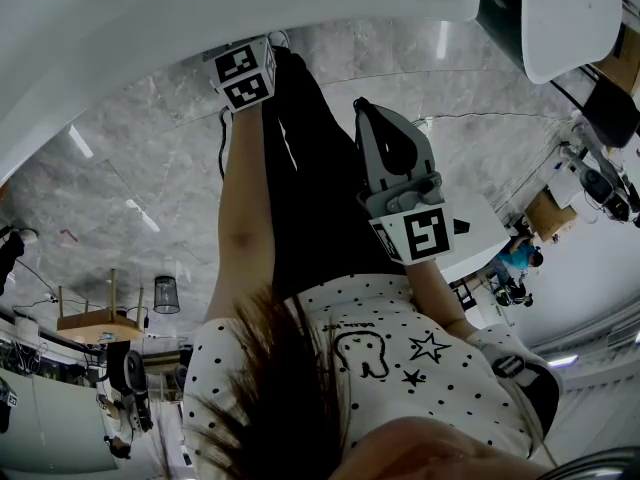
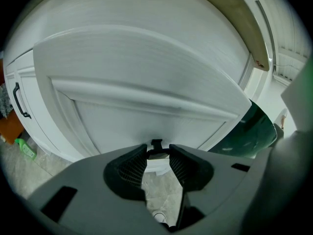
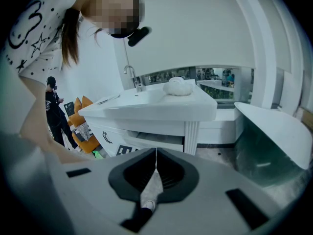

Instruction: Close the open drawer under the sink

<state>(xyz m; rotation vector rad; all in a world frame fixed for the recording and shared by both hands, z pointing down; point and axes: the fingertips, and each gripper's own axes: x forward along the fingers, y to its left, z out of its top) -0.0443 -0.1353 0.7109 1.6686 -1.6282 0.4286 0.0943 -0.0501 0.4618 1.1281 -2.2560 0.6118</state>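
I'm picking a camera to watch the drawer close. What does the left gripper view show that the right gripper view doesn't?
Only the left gripper view: the left gripper, fingers shut on the black handle of the white drawer front. Only the right gripper view: the sink top with its faucet, the drawer open beneath it, and the right gripper shut on nothing. Both: the white cabinet's black door handle.
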